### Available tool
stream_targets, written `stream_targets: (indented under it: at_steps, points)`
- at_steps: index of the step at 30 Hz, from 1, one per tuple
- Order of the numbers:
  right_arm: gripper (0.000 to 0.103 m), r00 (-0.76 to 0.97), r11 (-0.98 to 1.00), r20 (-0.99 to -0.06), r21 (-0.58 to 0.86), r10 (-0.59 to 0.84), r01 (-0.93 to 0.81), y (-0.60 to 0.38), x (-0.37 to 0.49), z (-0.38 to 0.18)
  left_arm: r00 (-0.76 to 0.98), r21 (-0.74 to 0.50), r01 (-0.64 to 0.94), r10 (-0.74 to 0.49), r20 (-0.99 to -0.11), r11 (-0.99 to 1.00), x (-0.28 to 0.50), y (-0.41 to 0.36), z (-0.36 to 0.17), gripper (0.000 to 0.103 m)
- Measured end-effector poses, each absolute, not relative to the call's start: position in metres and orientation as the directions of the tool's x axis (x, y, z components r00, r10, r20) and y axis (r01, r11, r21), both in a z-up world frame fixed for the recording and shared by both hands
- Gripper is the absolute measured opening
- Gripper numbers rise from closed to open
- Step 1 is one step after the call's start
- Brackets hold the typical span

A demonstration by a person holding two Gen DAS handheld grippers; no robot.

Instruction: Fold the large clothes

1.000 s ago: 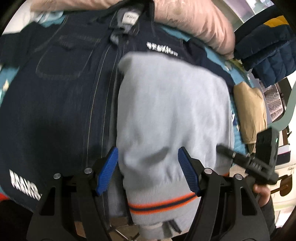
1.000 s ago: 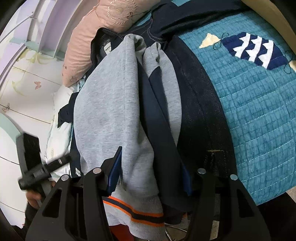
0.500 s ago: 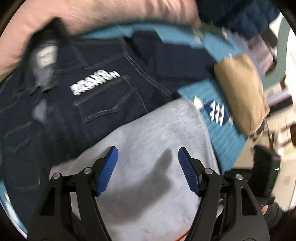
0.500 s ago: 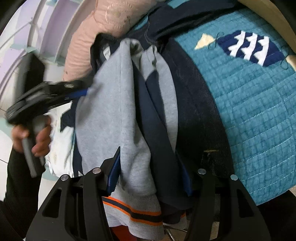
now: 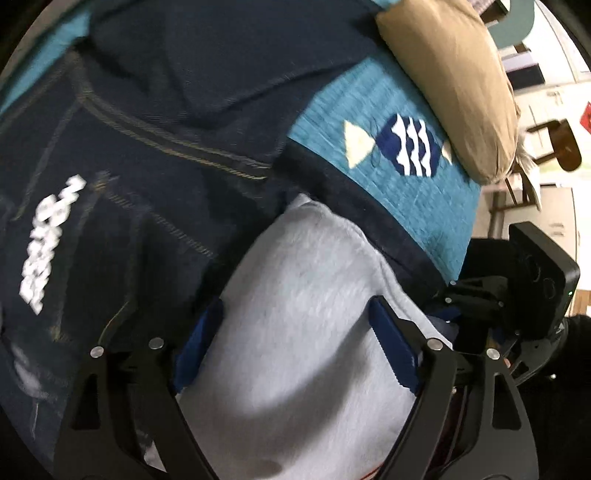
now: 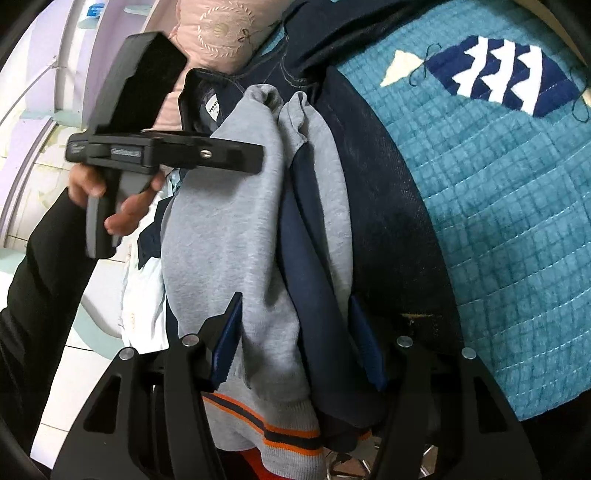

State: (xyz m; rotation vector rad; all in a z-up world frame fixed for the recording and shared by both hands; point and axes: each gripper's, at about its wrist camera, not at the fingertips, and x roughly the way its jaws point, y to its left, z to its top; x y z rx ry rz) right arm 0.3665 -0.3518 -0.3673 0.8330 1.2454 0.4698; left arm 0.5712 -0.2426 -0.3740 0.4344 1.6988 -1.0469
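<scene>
A grey sweatshirt point(image 6: 236, 236) with navy panels and an orange-striped hem lies folded lengthwise on a dark denim jacket point(image 5: 147, 177) on the teal quilt point(image 6: 509, 206). My right gripper point(image 6: 295, 339) straddles the sweatshirt's hem end, its jaws close around the bunched grey and navy fabric. My left gripper point(image 5: 295, 339) is open above the sweatshirt point(image 5: 303, 332), blue pads on either side of it; its body shows in the right wrist view point(image 6: 166, 151), held over the collar end. The right gripper's body shows in the left wrist view point(image 5: 517, 295).
A tan cushion point(image 5: 454, 81) lies at the quilt's far edge. A pink pillow point(image 6: 218, 33) sits beyond the jacket collar. White bedding point(image 6: 144, 273) is at the left. The quilt's front edge point(image 6: 535, 398) drops off beside the right gripper.
My left gripper has swung from the hem end up over the sweatshirt toward the collar, turning to the right. The right gripper has stayed on the hem.
</scene>
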Motion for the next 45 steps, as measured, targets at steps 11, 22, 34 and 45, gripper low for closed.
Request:
stream_targets:
  at_steps: [11, 22, 34, 45]
  points:
    - [0.055, 0.264, 0.608, -0.619, 0.783, 0.74, 0.132, -0.365, 0.366, -0.37, -0.429, -0.441, 0.773, -0.136, -0.893, 0.456, 0.562, -0.243, -0.36, 0.048]
    - [0.056, 0.269, 0.633, -0.643, 0.763, 0.718, 0.133, -0.358, 0.369, -0.365, -0.29, -0.364, 0.839, -0.232, -0.928, 0.406, 0.544, -0.237, -0.348, 0.032]
    - [0.067, 0.37, 0.728, -0.679, 0.685, 0.634, 0.008, -0.343, 0.369, -0.336, -0.191, -0.399, 0.814, -0.455, -0.87, 0.421, 0.52, -0.181, -0.275, 0.024]
    - [0.074, 0.299, 0.674, -0.632, 0.737, 0.715, -0.052, -0.325, 0.391, -0.353, -0.165, -0.403, 0.813, -0.498, -0.851, 0.42, 0.511, -0.167, -0.26, 0.024]
